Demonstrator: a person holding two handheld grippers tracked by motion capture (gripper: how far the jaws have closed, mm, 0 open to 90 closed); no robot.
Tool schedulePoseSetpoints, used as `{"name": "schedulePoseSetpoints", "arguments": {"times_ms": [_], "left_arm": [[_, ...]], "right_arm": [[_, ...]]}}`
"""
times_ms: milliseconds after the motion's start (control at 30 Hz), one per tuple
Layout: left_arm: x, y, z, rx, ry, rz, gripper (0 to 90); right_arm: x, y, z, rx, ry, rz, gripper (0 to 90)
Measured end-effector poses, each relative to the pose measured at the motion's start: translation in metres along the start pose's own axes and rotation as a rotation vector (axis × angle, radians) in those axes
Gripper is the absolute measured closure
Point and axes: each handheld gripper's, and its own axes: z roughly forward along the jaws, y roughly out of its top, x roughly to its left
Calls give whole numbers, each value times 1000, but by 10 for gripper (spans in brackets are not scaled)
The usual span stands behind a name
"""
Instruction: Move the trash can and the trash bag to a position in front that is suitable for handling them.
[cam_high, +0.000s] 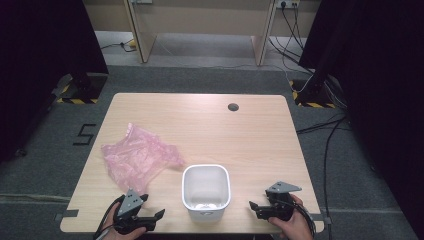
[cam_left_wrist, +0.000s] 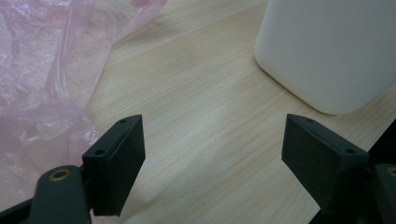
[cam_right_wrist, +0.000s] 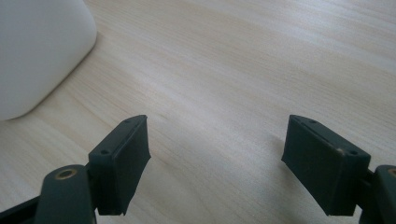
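Wood makes up the big tabletop (cam_high: 210, 125), which sits on a grey floor. A crumpled pink plastic bag (cam_high: 137, 157) lies on the left part of the tabletop, and one corner of it comes close to the white bin (cam_high: 206, 192). The white bin stands upright near the front edge, in the middle, between the two hands. It is open at the top.

At the front left is the left hand-held gripper (cam_high: 152, 219), just beside the pink plastic bag and near the white bin. Its jaws are wide apart with nothing but bare wood between them. At the front right is the right hand-held gripper (cam_high: 255, 209), near the other side of the white bin. Its jaws are wide apart too, and they hold nothing.
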Motion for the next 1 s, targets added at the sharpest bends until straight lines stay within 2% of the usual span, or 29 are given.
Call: {"name": "schedulePoseSetpoints", "arguments": {"times_ms": [233,367,533,700,800,967,1000], "left_arm": [[-1,1,-1,-1,0,4,212],[-5,6,-1,-27,-1,4,211],[-13,19,4,-58,-41,-5,210],[-25,34,14,-85,-85,-20,199],[-30,43,21,-77,-61,-15,201],[-36,47,30,-64,-71,-20,210],[-39,49,33,-56,-64,-5,220]], "right_arm": [[2,1,0,-3,0,-2,227],[5,3,-1,-14,8,2,228],[18,10,-1,-60,36,-17,233],[33,14,3,-81,71,-35,234],[41,15,5,-90,97,-44,234],[51,19,10,-101,112,-53,236],[54,21,12,-113,128,-52,259]]}}
